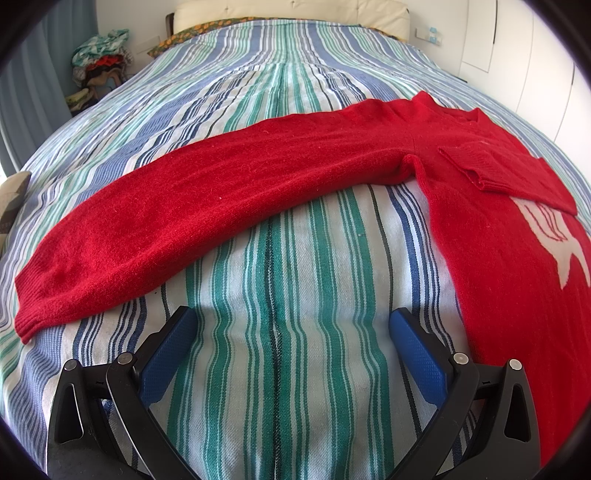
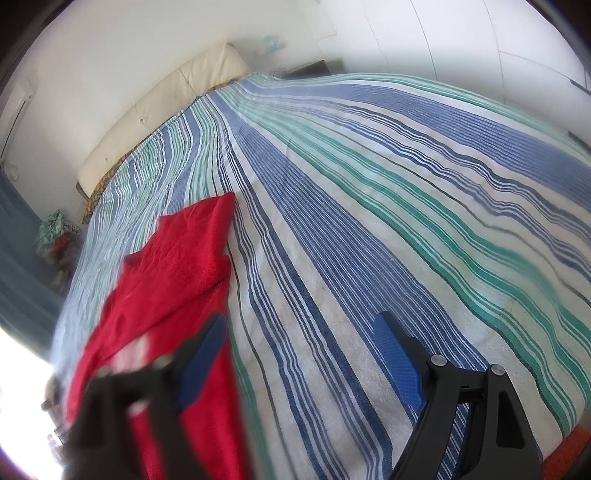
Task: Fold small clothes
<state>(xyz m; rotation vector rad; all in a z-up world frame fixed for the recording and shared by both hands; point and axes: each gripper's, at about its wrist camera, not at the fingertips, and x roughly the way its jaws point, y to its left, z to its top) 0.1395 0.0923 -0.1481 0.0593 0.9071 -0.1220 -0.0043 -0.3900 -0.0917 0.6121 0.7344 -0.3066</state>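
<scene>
In the left wrist view, a heap of clothes (image 1: 101,59) sits off the bed's far edge at about ten o'clock. The red sweater (image 1: 498,206) lies flat on the striped bedspread (image 1: 288,369), one long sleeve (image 1: 192,229) stretched from the body at three o'clock out to its cuff at about eight o'clock. The other sleeve's cuff (image 1: 491,166) is folded over the chest at two o'clock, just above a white star pattern (image 1: 554,240). The left gripper (image 1: 291,328) hangs at six o'clock above bare bedspread, its blue-padded fingers (image 1: 170,354) spread wide with nothing between them; the sleeve passes just beyond the tips without touching them. A cream headboard (image 1: 295,13) stands at twelve o'clock.

In the right wrist view, the sweater (image 2: 173,266) runs from ten o'clock down to seven o'clock, blurred along its lower part. The right gripper (image 2: 299,332) is also wide open and holds nothing: its left finger (image 2: 201,362), out of focus, overlaps the sweater's edge in the picture, though whether it touches the cloth I cannot tell, while the right finger (image 2: 397,362) stands over the bare stripes (image 2: 369,221)
</scene>
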